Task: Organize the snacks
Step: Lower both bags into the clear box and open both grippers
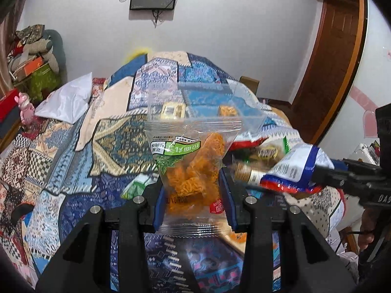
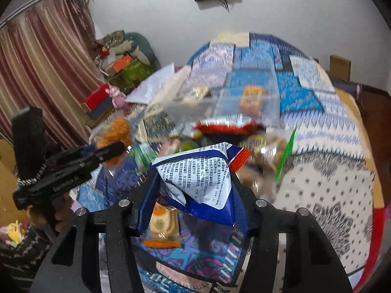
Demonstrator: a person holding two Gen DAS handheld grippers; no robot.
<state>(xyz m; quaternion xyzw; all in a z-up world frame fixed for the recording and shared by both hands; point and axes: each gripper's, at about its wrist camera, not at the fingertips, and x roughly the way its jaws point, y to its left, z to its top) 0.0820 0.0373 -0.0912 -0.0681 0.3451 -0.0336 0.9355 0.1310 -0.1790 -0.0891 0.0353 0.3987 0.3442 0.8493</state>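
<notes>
Jaws of left gripper (image 1: 193,195) clamp orange snack bag (image 1: 193,171); right gripper (image 2: 193,195) clamps blue packet (image 2: 198,183).

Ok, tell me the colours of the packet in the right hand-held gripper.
Snack packet: white with blue and red edges; right wrist view.

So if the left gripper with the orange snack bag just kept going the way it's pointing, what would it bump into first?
Probably the clear plastic container on the bed, straight past the orange snack packet clamped in the left gripper. Depth is hard to judge through the fisheye; the patterned quilt could come first.
</notes>
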